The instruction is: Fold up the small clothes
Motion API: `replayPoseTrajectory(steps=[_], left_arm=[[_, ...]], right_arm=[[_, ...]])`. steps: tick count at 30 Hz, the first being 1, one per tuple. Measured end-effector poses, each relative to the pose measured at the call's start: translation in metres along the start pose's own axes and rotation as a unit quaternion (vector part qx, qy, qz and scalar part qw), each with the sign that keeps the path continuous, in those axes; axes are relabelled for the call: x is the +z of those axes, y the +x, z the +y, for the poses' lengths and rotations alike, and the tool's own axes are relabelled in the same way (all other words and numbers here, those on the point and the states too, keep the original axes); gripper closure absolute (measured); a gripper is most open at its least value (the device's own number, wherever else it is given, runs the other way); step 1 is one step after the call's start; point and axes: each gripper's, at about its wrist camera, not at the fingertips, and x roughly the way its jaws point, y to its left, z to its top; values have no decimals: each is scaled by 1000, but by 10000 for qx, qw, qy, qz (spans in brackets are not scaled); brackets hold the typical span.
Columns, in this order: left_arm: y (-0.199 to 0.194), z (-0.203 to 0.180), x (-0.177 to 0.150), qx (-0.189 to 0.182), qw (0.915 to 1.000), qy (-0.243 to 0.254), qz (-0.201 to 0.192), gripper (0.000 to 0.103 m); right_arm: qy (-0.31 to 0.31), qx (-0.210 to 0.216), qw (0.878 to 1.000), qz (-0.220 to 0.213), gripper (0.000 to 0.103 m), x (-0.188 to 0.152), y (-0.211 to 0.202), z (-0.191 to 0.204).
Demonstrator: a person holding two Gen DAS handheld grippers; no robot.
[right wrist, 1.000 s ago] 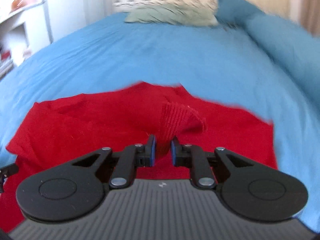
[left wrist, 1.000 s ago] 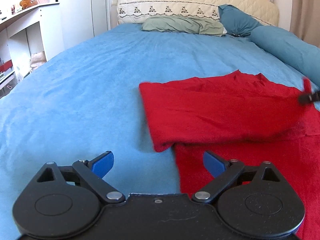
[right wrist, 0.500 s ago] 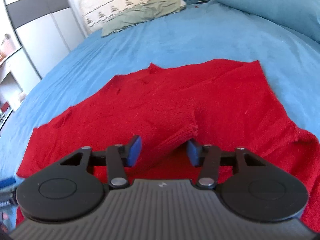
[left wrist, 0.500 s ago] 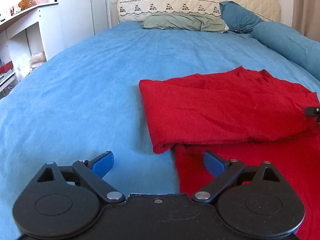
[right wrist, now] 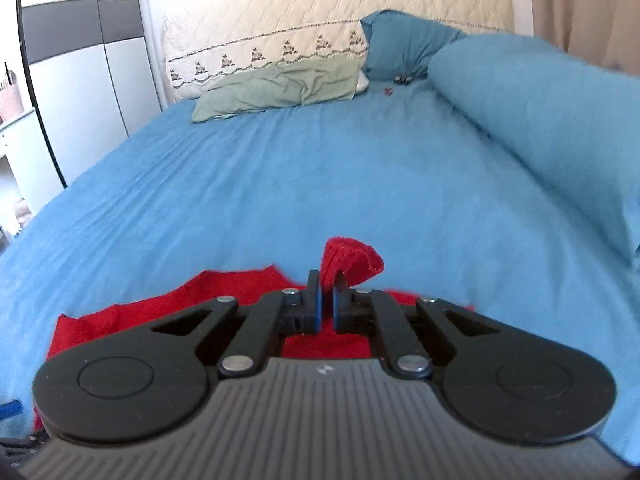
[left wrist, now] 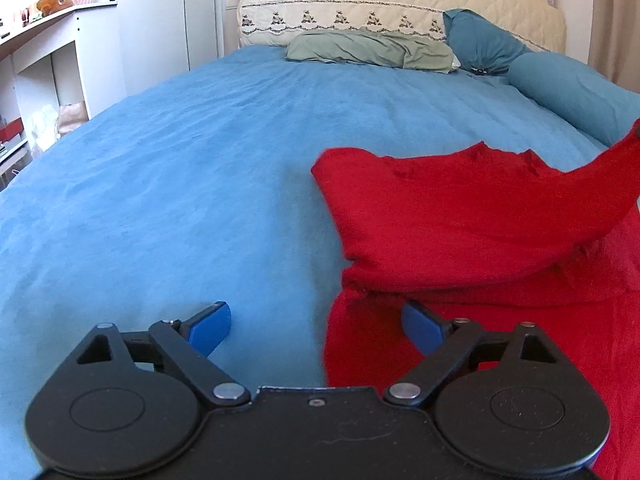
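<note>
Since half a second ago the right gripper (right wrist: 326, 300) has clamped its fingers on a cuff of the red knitted garment (left wrist: 460, 208) on the blue bed (left wrist: 180, 184) and lifted; left gripper (left wrist: 316, 326), fingers apart, should arguably pin the near edge.

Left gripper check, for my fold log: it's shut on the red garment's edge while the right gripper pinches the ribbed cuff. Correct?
Not quite. The left gripper is open, holding nothing, hovering over the red garment edge, as the left wrist view shows. The right gripper does pinch the ribbed cuff.
</note>
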Motion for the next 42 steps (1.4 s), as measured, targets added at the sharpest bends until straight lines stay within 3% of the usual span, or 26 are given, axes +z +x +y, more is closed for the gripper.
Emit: replayPoseTrajectory(steps=[9,14,19,21,22,23,24,25,26,29,32,35,38,39,42], left_arm=[[6,4,4,234,9993,-280,-18,15],[-2,21,-9,462,9962,-734,-60,19],[-17,15,-18,625,9959,-654,-6,19],[-29,12,-18,517,9972,-541,-59,21],[-36,8,-16,413,9980,-442,-167,21],[-43,3,-13,285,9987,-306,-293,18],[-48,-1,-10,164,9989,-188,-398,15],[-54,-7,-5,4,9986,-60,-526,9],[-57,-14,2,-211,9978,63,-633,6],[-49,-38,24,-735,9947,316,-646,6],[-28,-61,38,-998,9926,446,-535,6],[2,-72,38,-952,9941,509,-112,7],[23,-58,25,-1000,9945,52,299,10],[21,-55,22,-1032,9944,7,228,10],[15,-53,16,-1014,9944,163,227,10]], right_arm=[[404,-94,9991,32,83,-10,2,-33],[476,11,9982,371,83,-37,9,-46],[615,-50,9950,784,82,-78,16,-65],[630,-93,9947,809,75,-90,10,-71],[632,-116,9949,780,60,-95,6,-75],[609,-122,9958,673,38,-99,-2,-78],[519,-104,9975,473,26,-102,-12,-79],[396,-106,9987,291,8,-102,-20,-77],[257,-110,9996,79,0,-102,-28,-75],[31,168,9998,-30,0,-94,-32,-63],[-156,439,9989,37,0,-88,-23,-44],[-354,464,9976,360,0,-91,0,-28],[-264,344,9949,912,0,-104,21,-28],[-193,338,9943,988,0,-110,25,-32],[-73,492,9957,779,0,-123,20,-46]])
